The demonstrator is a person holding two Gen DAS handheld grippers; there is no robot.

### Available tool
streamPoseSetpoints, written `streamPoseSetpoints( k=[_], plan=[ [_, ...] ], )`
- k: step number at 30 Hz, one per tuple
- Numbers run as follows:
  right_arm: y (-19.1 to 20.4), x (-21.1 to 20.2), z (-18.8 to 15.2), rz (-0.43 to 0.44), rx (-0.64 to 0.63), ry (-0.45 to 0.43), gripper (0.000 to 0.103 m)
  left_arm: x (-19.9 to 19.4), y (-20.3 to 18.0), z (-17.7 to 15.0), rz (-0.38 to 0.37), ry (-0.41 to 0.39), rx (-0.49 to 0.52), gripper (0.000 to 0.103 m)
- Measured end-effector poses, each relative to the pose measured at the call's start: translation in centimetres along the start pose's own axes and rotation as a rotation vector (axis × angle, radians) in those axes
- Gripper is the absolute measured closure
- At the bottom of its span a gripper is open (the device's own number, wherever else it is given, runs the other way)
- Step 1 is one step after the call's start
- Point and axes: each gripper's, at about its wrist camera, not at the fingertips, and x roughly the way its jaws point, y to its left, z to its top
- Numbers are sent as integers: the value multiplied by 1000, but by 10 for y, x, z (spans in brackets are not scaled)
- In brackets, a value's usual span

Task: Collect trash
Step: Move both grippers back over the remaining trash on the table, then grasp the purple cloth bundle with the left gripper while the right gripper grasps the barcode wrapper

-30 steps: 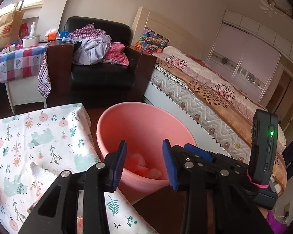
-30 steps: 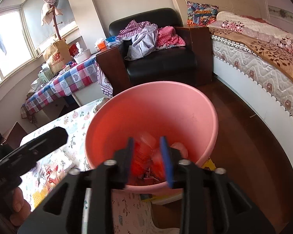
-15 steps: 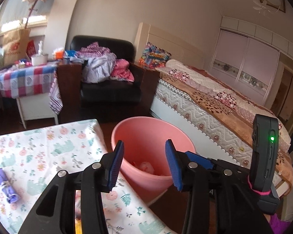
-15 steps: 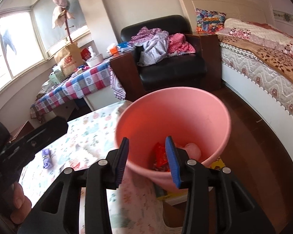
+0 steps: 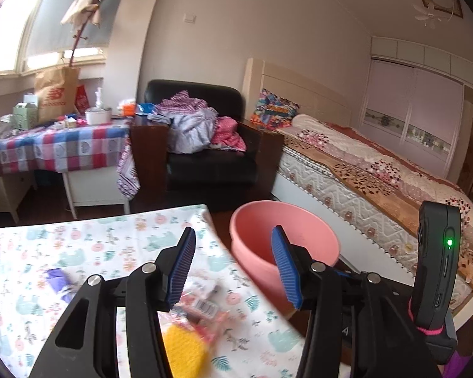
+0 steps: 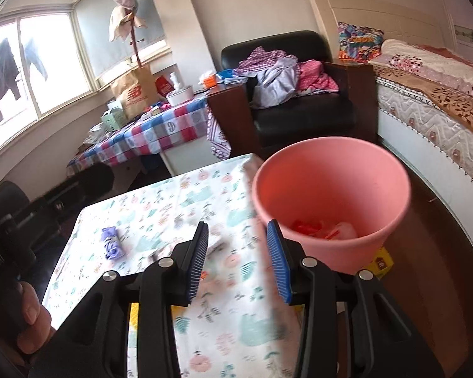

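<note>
A pink bin (image 5: 287, 239) (image 6: 331, 189) stands on the floor at the right edge of a table with a floral cloth (image 5: 78, 252) (image 6: 179, 208). Red and white trash (image 6: 318, 228) lies in its bottom. On the cloth lie a purple wrapper (image 5: 58, 283) (image 6: 112, 242), a blurred pink and white packet (image 5: 205, 305) and a yellow piece (image 5: 186, 349). My left gripper (image 5: 233, 267) is open and empty above the table's right edge. My right gripper (image 6: 239, 260) is open and empty, just left of the bin.
A black armchair (image 5: 205, 145) piled with clothes stands behind the bin. A bed (image 5: 378, 182) runs along the right. A checked-cloth table (image 5: 53, 148) with bags and boxes is at the left. A yellow box (image 6: 380, 261) lies under the bin.
Both grippers have pulled back and up from the bin and swung left over the table. The right gripper has opened wider; the purple wrapper and packets have come into view.
</note>
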Motion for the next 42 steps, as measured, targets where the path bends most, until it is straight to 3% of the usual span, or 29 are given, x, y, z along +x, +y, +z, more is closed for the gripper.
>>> streamPoseSetpoints(
  k=[9,12,16,28,35,42],
  plan=[
    [42,6,-15,-2,-89,70,63,-38,30,-20,61,-15,-18,54],
    [53,5,-17,-22,-102,77,51,-45,44,-27,80,-7,-42,54],
    [65,4,-18,-39,-138,57,51,-54,60,-35,112,3,-65,54],
    [83,4,-19,85,-218,47,51,-73,120,-69,217,55,-153,54],
    [83,22,-25,55,-209,120,51,-72,153,-87,275,113,-224,54],
    [78,36,-30,35,-215,168,51,-49,171,-91,258,178,-308,54]
  ],
)
